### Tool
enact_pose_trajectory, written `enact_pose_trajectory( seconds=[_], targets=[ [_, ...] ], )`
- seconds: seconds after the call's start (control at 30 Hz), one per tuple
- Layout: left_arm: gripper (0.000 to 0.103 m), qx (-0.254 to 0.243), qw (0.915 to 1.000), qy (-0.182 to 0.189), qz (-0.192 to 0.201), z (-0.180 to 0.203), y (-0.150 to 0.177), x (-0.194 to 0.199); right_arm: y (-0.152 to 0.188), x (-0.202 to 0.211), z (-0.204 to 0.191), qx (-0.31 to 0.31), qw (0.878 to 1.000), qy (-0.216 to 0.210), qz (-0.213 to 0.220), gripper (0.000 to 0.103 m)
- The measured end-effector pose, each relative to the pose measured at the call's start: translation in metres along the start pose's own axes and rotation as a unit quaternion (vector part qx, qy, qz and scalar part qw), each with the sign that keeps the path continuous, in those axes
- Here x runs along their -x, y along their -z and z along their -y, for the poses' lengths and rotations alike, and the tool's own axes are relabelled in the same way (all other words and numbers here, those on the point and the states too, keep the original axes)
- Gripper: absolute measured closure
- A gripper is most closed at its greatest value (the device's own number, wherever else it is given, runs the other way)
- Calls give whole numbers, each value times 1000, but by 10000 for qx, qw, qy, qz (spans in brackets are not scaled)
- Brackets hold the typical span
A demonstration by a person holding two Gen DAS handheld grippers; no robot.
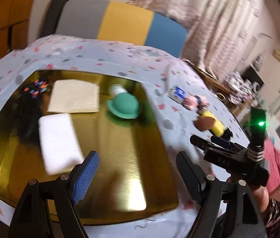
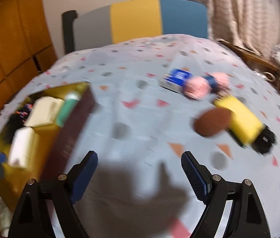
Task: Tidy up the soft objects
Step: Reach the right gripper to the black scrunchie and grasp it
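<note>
Over the surface, both my tools — left, right — gape empty; blur risks a missed grab at the yellow sponge.

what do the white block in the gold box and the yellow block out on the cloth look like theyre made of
White block: likely foam or sponge, with a matte, even surface and soft rounded corners; blur hides any texture. Yellow block: looks like sponge, matte bright yellow with a dark layer at one end, perhaps a scouring pad. Gold box: its shiny, brushed-looking reflective floor suggests metal or foil-lined card.
</note>
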State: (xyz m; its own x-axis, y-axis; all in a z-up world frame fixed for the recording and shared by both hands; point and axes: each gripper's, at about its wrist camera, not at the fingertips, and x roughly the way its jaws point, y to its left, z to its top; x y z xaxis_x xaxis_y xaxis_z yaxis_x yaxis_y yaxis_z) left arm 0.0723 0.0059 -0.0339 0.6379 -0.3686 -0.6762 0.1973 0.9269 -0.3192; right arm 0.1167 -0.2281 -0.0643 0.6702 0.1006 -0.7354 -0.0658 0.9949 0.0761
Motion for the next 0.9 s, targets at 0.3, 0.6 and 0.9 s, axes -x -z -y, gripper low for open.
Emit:
enact_pose_trajectory(
  seconds=[0.3,0.6,0.9],
  targets=[
    [22,-673,9971,323,-160,61,20,-7,32,13,102,-723,9922,989,232,16],
    [22,-894,9947,349,-371,91,31,-14,-2,9,196,-1590,9755,1472,388,16],
    [22,-1053,9933,263,-392,108,27,-16,-13,-22,224,-1839,9776,978,318,28]
  ],
)
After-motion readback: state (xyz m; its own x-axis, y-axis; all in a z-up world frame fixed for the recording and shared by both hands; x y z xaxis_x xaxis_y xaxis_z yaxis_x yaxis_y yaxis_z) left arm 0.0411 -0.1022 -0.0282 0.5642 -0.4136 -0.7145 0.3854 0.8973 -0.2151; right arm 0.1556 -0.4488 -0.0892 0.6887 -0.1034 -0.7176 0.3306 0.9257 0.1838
